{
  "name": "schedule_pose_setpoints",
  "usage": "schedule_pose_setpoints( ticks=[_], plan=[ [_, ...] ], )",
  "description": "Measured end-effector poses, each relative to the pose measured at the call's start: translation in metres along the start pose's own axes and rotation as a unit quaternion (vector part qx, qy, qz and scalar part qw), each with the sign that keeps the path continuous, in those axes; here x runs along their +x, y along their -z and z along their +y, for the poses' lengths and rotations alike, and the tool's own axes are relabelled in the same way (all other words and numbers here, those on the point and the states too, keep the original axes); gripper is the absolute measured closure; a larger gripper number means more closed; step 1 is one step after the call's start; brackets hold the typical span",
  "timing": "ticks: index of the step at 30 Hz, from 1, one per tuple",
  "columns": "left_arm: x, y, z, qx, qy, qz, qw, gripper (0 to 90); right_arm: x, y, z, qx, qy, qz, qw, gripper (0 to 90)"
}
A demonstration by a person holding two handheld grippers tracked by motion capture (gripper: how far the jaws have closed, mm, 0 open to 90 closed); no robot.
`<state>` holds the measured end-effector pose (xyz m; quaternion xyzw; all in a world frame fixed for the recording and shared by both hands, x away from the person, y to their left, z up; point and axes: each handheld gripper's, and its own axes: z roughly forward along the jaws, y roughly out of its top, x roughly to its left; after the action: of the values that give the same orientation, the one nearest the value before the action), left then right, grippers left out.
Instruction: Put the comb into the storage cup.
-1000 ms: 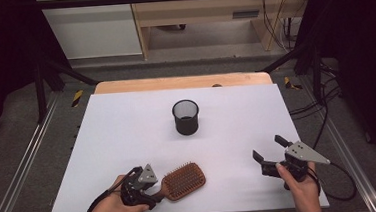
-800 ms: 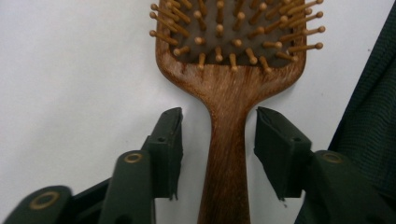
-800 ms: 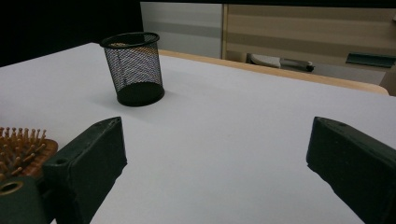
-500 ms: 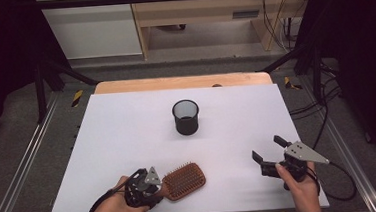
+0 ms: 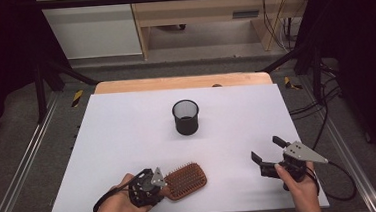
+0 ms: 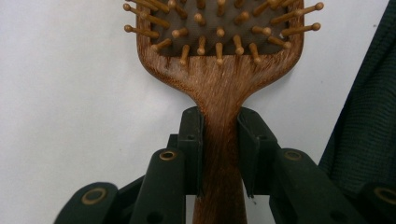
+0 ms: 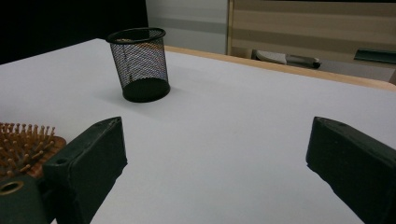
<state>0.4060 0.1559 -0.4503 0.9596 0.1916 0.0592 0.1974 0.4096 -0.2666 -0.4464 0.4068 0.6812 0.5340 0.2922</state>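
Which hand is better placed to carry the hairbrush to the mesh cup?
Left. Its tongs have just closed on the hairbrush handle, while the right tongs stand open, holding nothing. The mesh cup stands farther back.

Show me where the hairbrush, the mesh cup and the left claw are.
hairbrush (image 5: 185, 180), high view, on its bristle pad.
mesh cup (image 5: 186, 117), high view, on its black mesh wall.
left claw (image 6: 219, 154), left gripper view, midway between its tips, shut on the brush handle.

high: overhead, forward-down | gripper views: close, low | shared: hairbrush (image 5: 185, 180)
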Motion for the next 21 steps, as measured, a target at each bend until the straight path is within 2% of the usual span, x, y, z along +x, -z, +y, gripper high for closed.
schedule_pose_setpoints(
  ticks=[5, 8, 12, 14, 19, 21],
  plan=[
    [0.004, 0.002, 0.001, -0.024, 0.004, 0.023, 0.9994, 72.6, -0.001, 0.0, 0.0, 0.0, 0.003, 0.001, 1.0, 5.3],
    [0.009, 0.007, 0.003, -0.058, 0.014, 0.038, 0.9975, 72.6, 0.0, 0.0, 0.0, -0.001, 0.001, 0.0, 1.0, 5.4],
    [0.015, 0.013, 0.006, -0.117, 0.024, 0.067, 0.9906, 72.6, 0.0, 0.001, 0.0, -0.002, -0.001, 0.002, 1.0, 5.4],
    [0.019, 0.014, 0.008, -0.145, 0.034, 0.069, 0.9864, 72.6, 0.0, 0.0, 0.0, -0.001, 0.0, 0.003, 1.0, 5.4],
    [0.023, 0.011, 0.015, -0.18, 0.05, 0.089, 0.9783, 72.7, 0.002, -0.001, 0.001, -0.002, 0.0, 0.006, 1.0, 5.4],
    [0.024, 0.009, 0.016, -0.187, 0.051, 0.099, 0.9761, 72.6, 0.003, -0.001, 0.001, -0.002, 0.0, 0.008, 1.0, 5.5]
  ],
)
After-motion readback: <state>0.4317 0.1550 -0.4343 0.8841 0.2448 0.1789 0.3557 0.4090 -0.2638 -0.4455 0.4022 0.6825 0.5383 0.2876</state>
